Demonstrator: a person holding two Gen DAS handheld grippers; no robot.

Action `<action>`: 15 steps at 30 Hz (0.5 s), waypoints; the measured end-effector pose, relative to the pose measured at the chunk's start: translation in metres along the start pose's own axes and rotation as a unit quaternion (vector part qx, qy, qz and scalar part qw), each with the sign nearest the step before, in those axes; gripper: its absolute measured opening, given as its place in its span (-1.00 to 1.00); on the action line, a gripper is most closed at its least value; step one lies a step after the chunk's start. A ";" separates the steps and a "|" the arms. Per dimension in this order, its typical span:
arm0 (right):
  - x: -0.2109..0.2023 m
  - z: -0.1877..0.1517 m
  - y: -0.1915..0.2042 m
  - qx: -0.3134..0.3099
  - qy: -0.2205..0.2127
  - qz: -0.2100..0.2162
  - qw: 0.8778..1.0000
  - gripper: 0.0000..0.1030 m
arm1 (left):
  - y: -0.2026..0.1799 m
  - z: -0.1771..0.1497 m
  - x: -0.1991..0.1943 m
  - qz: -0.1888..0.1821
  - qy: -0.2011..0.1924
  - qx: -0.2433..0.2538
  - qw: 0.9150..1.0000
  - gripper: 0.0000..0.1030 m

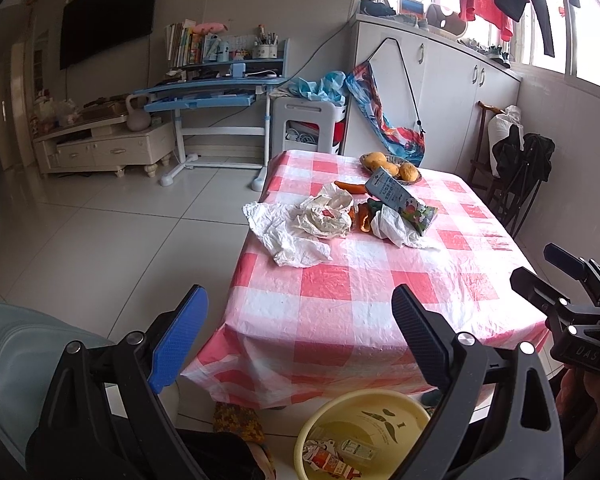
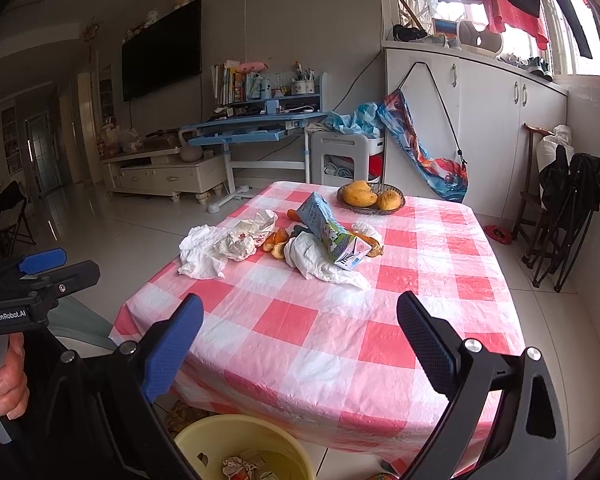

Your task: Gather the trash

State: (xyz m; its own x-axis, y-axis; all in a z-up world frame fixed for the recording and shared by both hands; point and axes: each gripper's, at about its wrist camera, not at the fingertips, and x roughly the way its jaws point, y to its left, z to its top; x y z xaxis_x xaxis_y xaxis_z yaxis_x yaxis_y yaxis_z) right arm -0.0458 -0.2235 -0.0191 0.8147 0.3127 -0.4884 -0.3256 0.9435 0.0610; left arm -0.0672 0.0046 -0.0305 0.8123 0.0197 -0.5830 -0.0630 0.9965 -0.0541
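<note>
Across the checked plastic tablecloth [image 2: 340,320], pink and white and faintly crinkled, the rubbish sits in a heap well beyond both claws. A yellow plastic basin [image 1: 340,412] on the floor below already holds wrappers, so collecting looks under way, with a reach forward needed next. The left gripper [image 1: 300,340] and right gripper [image 2: 300,344] both gape wide, holding nothing. Crumpled white paper [image 2: 204,250] looks soft; the milk carton [image 2: 332,236] is boxy and stiff; orange peels [image 2: 278,246] curl small.

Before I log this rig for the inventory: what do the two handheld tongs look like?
Both are black frames with silver pivot bolts. Each pair of tongs, left and right, has one blue textured pad and one black ribbed pad. White lettering reads "GenRobot.AI" on the left, "DAS" on the right.
</note>
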 end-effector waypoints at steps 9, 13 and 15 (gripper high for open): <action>0.000 0.000 0.002 -0.001 0.000 0.000 1.000 0.81 | 0.000 0.000 0.000 0.000 0.000 0.000 1.000 0.74; 0.000 0.000 0.002 -0.004 0.000 0.001 1.000 0.81 | 0.000 0.000 0.000 0.000 0.000 0.000 1.000 0.74; 0.000 0.000 0.002 -0.005 0.000 0.002 1.000 0.81 | 0.000 0.000 0.000 0.000 0.000 0.000 1.000 0.74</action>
State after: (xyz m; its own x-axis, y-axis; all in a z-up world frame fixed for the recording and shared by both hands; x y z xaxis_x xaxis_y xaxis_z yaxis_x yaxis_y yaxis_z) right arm -0.0462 -0.2216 -0.0187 0.8132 0.3162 -0.4886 -0.3333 0.9413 0.0543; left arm -0.0673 0.0041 -0.0307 0.8118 0.0197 -0.5836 -0.0633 0.9965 -0.0545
